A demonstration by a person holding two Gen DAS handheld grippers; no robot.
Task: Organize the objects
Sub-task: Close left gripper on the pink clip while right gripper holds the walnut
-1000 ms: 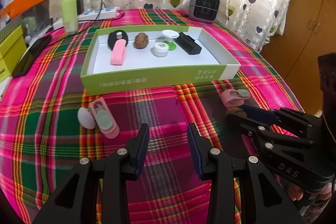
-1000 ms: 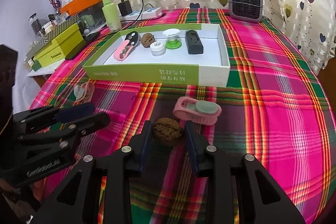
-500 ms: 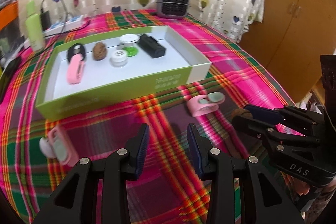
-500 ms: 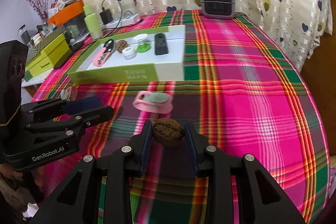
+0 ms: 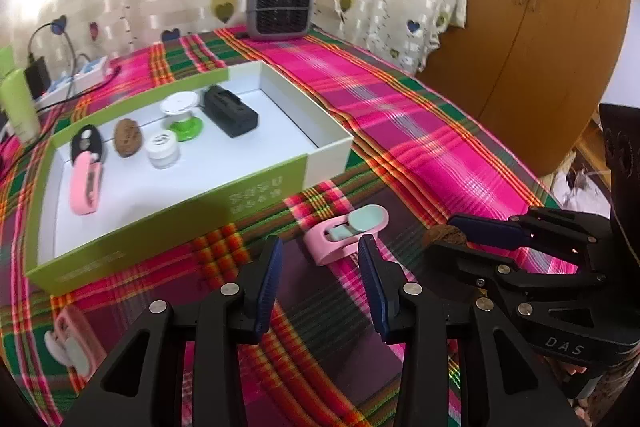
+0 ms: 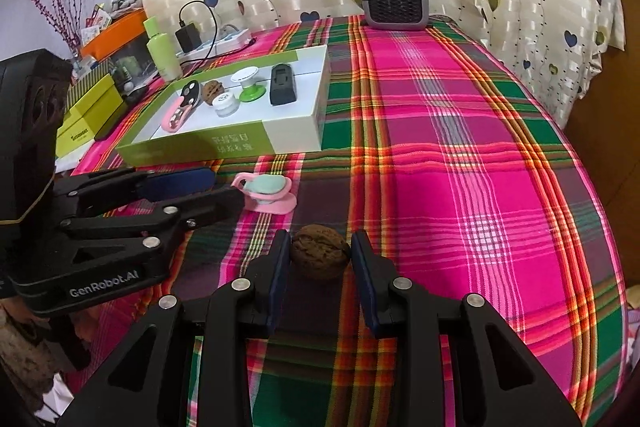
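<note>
A: State of the right gripper?
B: Clenched on a walnut, clear of the plaid-covered bench.
A: Left gripper?
B: Jaws opening, empty, just short of the pink clip, which lies in front of the green box.

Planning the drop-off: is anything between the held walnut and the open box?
The pink clip and the left gripper lie between the walnut, held by the right gripper, and the box.

"GenRobot.AI" stands on the left tongs; "DAS" on the right tongs.
</note>
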